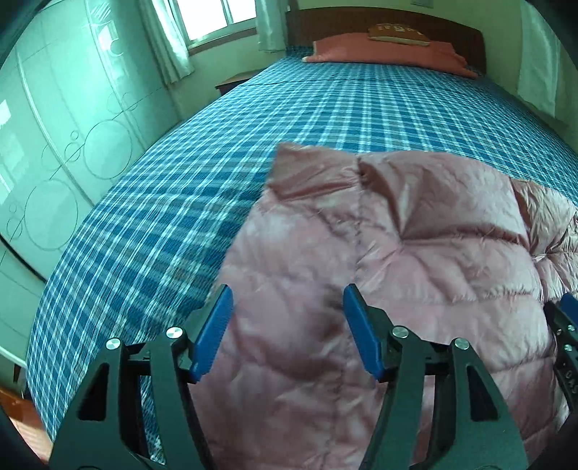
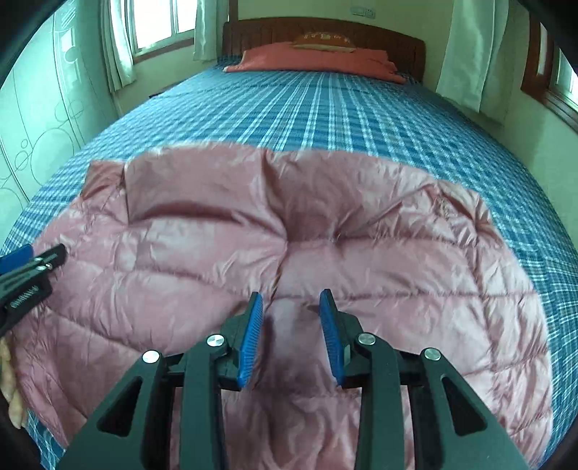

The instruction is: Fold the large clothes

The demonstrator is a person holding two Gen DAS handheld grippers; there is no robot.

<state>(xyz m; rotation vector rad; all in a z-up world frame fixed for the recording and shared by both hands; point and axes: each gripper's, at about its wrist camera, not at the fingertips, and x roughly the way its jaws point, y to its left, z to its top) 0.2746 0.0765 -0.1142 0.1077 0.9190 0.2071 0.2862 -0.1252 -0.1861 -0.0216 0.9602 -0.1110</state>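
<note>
the left gripper (image 1: 285, 296) was open wide over the coat's (image 2: 325, 231) left side, holding nothing. the right gripper (image 2: 290, 300) was open less, over the middle, empty too. the pink coat lay puffy on the bed (image 2: 361, 108), maybe folded a bit, more to do. a pillow (image 2: 310, 59) sat far off, not in the way.

In front of me a bed (image 2: 361, 108) runs away under a blue plaid sheet (image 1: 216, 152). At its far end a pink pillow (image 2: 310, 59) lies against the brown headboard (image 2: 397, 43), a small brown cushion (image 2: 323, 40) on top. A wardrobe (image 1: 54, 126) stands on my left, a curtained window (image 1: 213, 18) beyond it.
</note>
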